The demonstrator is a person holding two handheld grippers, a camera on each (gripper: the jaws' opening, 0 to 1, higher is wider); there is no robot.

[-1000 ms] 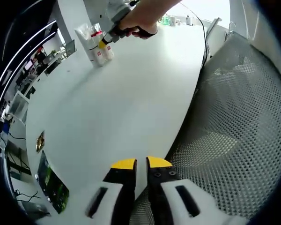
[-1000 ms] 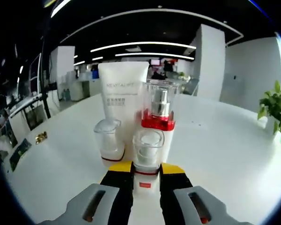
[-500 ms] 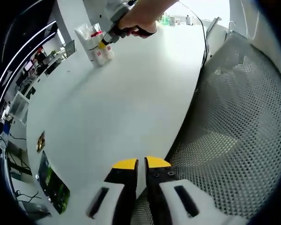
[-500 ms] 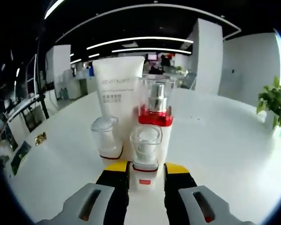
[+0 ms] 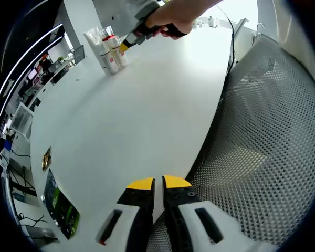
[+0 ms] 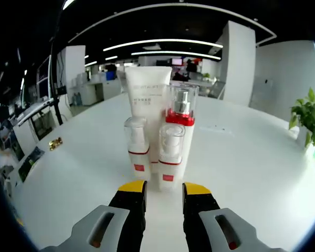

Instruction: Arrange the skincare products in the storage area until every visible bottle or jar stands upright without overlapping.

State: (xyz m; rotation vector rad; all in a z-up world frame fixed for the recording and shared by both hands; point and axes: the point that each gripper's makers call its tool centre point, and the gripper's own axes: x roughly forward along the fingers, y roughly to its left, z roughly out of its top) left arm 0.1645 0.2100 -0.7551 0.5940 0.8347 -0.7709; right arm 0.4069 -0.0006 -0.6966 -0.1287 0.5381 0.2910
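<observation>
white table [image 6: 241,157] in an open office; right gripper [image 6: 158,187] jaws spread, left gripper [image 5: 153,184] jaws pressed together.

Black fingers [image 6: 132,202], yellow tips, grey housings with slots

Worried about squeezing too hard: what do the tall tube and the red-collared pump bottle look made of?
Tube: likely soft matte white plastic, opaque with printed text. Pump bottle: seemingly hard plastic, with a clear glossy cap showing a silver pump, and a red collar.

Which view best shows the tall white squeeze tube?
The right gripper view: the tall white squeeze tube stands upright, close, behind the smaller bottles. The left gripper view shows it tiny and far across the table.
</observation>
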